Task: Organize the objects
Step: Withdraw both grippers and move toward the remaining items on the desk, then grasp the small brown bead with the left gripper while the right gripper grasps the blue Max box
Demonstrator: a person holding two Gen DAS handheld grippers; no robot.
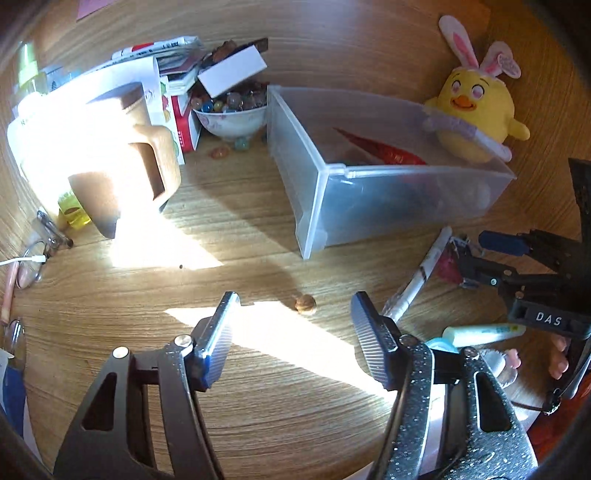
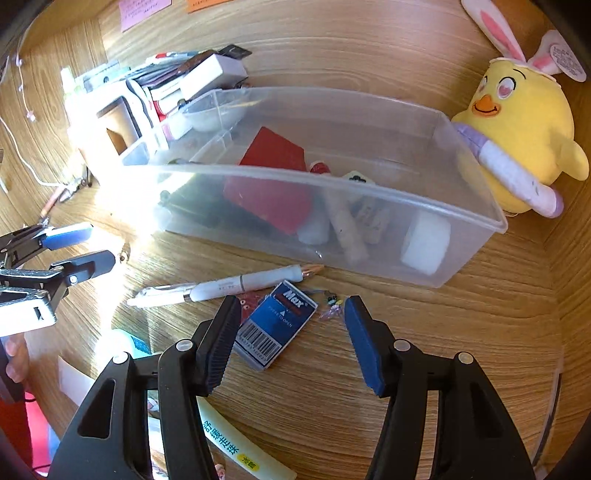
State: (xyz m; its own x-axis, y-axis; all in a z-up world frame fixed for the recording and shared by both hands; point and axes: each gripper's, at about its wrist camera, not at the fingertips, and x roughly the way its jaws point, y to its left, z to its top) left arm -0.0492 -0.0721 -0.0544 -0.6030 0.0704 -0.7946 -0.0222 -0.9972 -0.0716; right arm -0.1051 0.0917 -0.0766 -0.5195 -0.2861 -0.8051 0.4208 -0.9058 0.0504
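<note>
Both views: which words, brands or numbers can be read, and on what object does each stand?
"Max": blue box lying on the desk.
"DAS": right hand-held gripper body, seen in the left wrist view.
Chinese characters on the yellow tube: legible print, not transcribed.
Barcode digits, pink notes, stacked books: too small or blurred.

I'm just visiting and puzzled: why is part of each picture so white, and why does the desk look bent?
Left wrist view: sunlight washes out the tan cardboard box and streaks the wooden desk. Right wrist view: glare bleaches the left end of the clear plastic bin. Both views: the fisheye lens curves the straight wood grain.
</note>
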